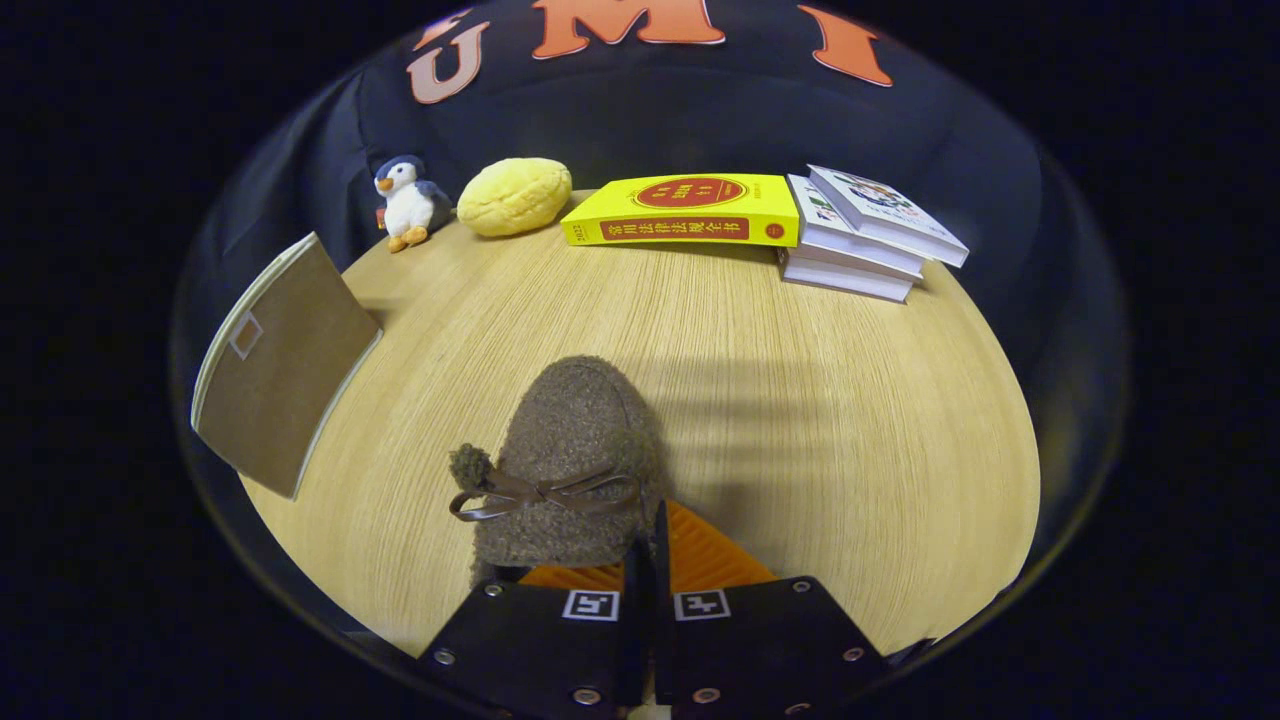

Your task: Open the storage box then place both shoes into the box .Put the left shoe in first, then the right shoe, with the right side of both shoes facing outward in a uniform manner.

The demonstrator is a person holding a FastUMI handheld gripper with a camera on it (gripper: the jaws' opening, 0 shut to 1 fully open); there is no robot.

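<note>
A brown fuzzy shoe (570,450) with a thin brown bow and a pompom points away from me, toe toward the books. My gripper (648,535) is shut on the rim of its opening at the heel end, fingers nearly together. The shoe throws a shadow on the wooden table (850,420) to its right and looks held a little above it. The brown fabric storage box (285,365) stands beyond the fingers to the left, at the table's left edge, its flat side with a small label window facing me. I cannot tell whether it is open.
Along the back of the table sit a penguin plush (408,203), a yellow bun-shaped cushion (515,196), a thick yellow book (688,210) and a stack of white books (865,232). The table's edge curves close on the right.
</note>
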